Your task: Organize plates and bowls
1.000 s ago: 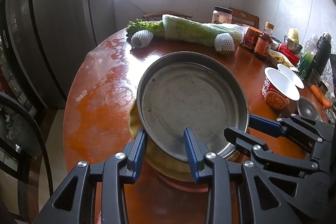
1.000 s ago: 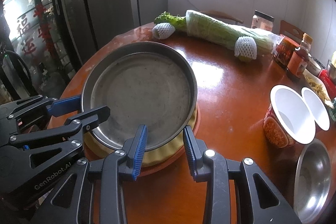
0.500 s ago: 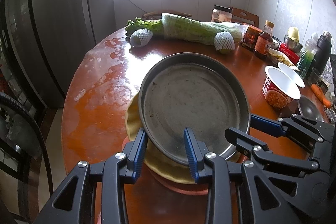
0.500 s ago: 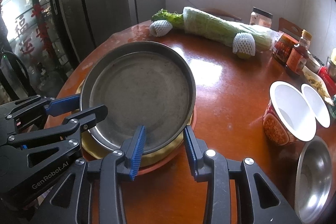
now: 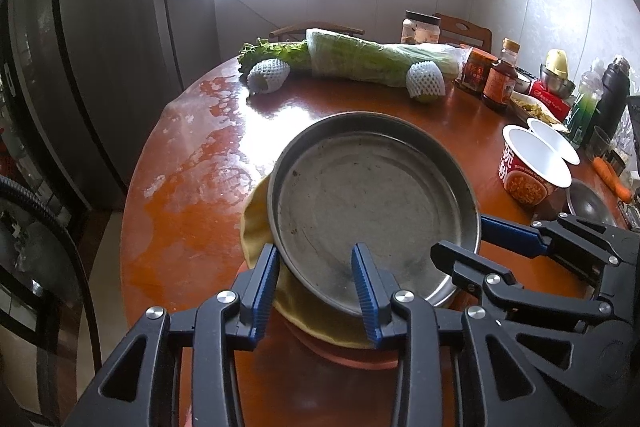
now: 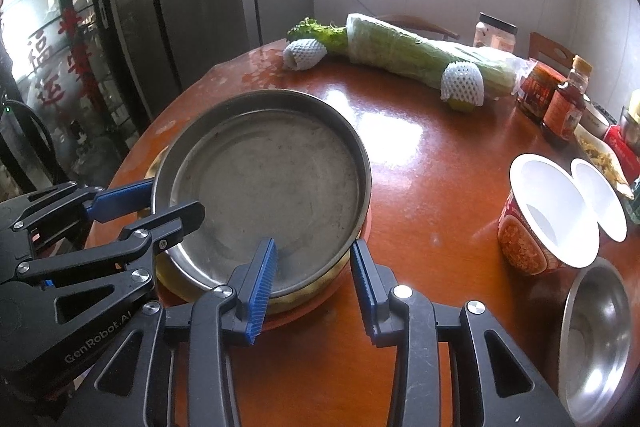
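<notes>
Metal pan (image 5: 372, 203) on yellow plate (image 5: 256, 223), atop red plate (image 5: 352, 355), near table (image 5: 180, 187) edge. Left gripper (image 5: 316, 287) opening astride rim; right gripper (image 6: 312, 275) narrow, astride rim, no visible pinch. Placing step. Next: back off, fetch steel bowl (image 6: 596, 339).

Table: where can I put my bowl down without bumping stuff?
Bare table lies between the metal pan, the wrapped lettuce and the noodle cup. The worn patch between pan and table edge is bare too. Crowded: the right side, with steel bowl and sauce bottle.
</notes>
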Demonstrator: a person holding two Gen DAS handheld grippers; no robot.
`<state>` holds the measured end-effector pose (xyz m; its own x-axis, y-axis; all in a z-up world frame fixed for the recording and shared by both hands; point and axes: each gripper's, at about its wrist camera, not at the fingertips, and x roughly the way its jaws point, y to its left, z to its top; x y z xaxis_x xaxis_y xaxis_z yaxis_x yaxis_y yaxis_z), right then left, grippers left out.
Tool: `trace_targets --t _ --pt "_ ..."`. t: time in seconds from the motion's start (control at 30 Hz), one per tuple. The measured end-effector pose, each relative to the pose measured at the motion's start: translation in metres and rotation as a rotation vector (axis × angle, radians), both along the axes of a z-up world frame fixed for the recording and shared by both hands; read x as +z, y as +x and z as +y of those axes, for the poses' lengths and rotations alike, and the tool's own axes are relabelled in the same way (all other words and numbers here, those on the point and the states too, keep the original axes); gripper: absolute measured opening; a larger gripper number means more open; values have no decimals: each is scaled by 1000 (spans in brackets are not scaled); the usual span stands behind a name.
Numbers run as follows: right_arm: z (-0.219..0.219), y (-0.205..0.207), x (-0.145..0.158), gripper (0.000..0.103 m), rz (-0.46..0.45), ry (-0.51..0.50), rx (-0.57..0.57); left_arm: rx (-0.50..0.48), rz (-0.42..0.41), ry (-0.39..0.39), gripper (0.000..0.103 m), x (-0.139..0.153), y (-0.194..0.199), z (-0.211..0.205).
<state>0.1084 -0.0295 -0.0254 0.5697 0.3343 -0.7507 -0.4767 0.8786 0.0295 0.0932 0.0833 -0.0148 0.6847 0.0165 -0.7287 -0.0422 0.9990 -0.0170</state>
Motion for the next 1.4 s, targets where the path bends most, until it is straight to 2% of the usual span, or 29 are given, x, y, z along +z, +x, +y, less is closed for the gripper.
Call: trace_targets --t 0.33,0.5,1.4 --pt "-3 -4 7 45 -14 7 -5 7 -19 7 43 7 -4 3" --pt "-4 -7 11 48 -23 15 -8 26 -35 10 51 13 -9 7" --pt "-45 -41 50 61 -97 84 -88 -8 -137 25 58 53 -36 -16"
